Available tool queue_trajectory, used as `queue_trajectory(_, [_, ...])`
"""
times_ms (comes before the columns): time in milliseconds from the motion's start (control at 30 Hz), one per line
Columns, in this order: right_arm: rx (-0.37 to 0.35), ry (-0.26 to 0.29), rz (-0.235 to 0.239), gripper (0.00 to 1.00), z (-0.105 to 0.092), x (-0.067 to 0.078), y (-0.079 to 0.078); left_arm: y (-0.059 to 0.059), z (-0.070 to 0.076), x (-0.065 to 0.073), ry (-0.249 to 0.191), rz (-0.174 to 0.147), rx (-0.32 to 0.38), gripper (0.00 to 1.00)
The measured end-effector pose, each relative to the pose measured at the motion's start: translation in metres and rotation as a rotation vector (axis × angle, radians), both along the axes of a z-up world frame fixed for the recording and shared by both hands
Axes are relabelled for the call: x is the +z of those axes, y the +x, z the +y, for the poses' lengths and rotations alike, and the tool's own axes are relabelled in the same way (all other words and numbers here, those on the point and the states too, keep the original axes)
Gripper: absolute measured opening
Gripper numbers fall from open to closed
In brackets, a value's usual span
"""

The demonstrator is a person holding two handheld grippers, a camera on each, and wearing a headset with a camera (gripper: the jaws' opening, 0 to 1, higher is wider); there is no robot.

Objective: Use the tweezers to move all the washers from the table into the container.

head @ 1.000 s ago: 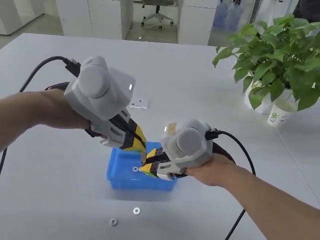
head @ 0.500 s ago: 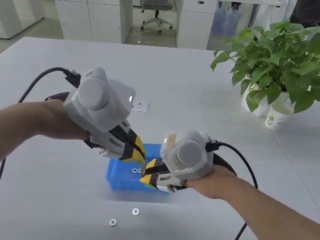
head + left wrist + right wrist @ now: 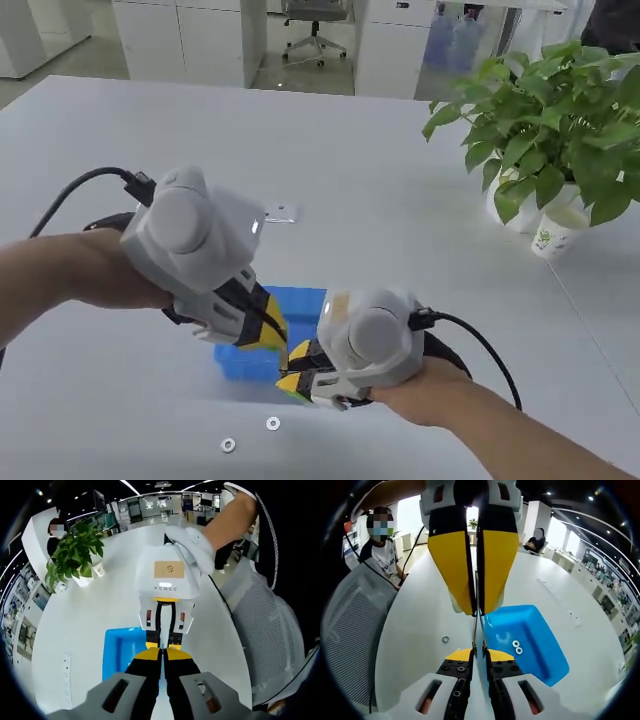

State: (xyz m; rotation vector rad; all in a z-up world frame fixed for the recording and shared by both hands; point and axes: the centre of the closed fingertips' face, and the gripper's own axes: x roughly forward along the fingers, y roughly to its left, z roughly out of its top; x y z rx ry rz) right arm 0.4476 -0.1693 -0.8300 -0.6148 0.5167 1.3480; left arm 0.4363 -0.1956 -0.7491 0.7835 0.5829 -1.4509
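Grips the tweezers (image 3: 476, 626) in the right claw (image 3: 473, 655), jaws narrowed to a slit on the thin metal legs. Faces the left claw (image 3: 161, 653) nose to nose, tips all but touching, low over the desk (image 3: 400, 200). Left claw likewise narrowed: in the right gripper view, yellow jaws closed about the far end of the tweezers, so both claws pinching the same tool from opposite ends. Just right of the right claw, in its own view: the blue container (image 3: 536, 629), lying flat on the desk, with two washers (image 3: 516, 643) side by side on its floor, close to that claw's tip. Just left of the same claw, on the bare desk: one loose washer (image 3: 445, 639), outside the container. In the left gripper view, container to the left of the left claw, its near wall beside the yellow jaws. From the head view, container partly covered by both claws, rim showing beyond them. On the person's side of the right claw, two washers on the desk, near each other but apart and clear of the container. Well beyond the right claw, toward the desk's far edge: a potted plant (image 3: 540, 110).
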Motion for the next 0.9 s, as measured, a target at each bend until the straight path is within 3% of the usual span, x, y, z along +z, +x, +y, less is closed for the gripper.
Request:
queue_trajectory(367, [0.022,-0.008,0.011,0.12,0.001,-0.017,-0.015,-0.015,0.0,-0.016,0.0,0.026,-0.001,0.05])
queue_trajectory(900, [0.035,-0.011,0.029,0.13,0.006,-0.031,-0.023,-0.019,0.005,-0.03,-0.011,0.055,0.013,0.05])
